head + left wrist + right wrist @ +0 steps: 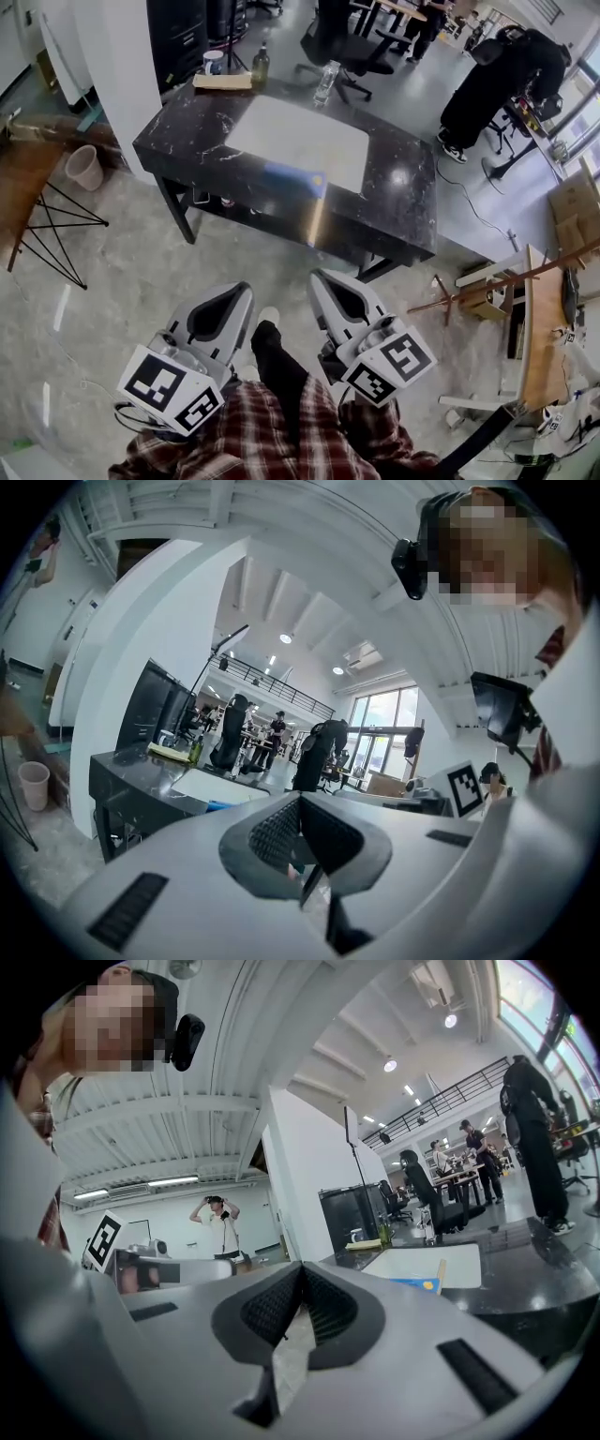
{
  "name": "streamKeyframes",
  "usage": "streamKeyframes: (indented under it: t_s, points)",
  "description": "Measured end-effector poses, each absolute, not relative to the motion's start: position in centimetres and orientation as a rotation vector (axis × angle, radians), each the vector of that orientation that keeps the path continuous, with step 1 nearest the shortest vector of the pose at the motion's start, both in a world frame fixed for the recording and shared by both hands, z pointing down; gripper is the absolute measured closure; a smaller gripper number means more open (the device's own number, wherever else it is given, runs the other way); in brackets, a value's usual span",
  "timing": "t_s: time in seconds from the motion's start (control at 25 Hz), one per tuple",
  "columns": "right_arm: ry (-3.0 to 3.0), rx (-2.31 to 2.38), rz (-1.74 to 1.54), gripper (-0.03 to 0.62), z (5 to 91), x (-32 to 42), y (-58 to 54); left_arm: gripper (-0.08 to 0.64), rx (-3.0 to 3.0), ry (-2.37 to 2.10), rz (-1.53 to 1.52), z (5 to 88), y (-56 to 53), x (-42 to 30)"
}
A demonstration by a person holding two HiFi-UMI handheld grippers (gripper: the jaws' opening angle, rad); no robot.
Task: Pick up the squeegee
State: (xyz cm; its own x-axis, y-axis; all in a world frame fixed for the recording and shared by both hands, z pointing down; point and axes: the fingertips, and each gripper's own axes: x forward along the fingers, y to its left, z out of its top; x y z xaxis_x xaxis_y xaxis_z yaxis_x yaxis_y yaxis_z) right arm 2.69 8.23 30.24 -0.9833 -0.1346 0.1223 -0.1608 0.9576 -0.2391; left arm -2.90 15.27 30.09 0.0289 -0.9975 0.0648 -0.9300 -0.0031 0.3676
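Observation:
The squeegee (296, 177) has a blue head and a pale wooden handle. It lies on the near side of the black marble table (403, 202), at the front edge of a white mat (300, 141). It shows small in the left gripper view as a blue patch (217, 805) and in the right gripper view (419, 1283). My left gripper (242, 291) and right gripper (322, 279) are held side by side low in the head view, short of the table and well away from the squeegee. Both have jaws shut with nothing between them (300, 799) (302, 1267).
A cup (214, 62), a green bottle (261, 66), a clear bottle (325, 82) and a flat tan pad (223, 82) stand at the table's far edge. A pink bin (84, 167) and a wooden table (19, 187) are left. A person in black (492, 84) bends at the back right.

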Motion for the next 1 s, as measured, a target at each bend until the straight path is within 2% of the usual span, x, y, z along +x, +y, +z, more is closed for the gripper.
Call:
streamKeyframes:
  t_s: [0.4,1.0]
  points:
    - [-3.055,0.26,0.359,0.58,27.9,-3.0,-4.7,0.549,2.079,-1.963,-0.29,27.4,2.2,-8.9]
    - [-3.005,0.426,0.481,0.58,29.9,-6.0,-15.6,0.549,2.159,-1.792,-0.224,29.4,-9.3,-13.3]
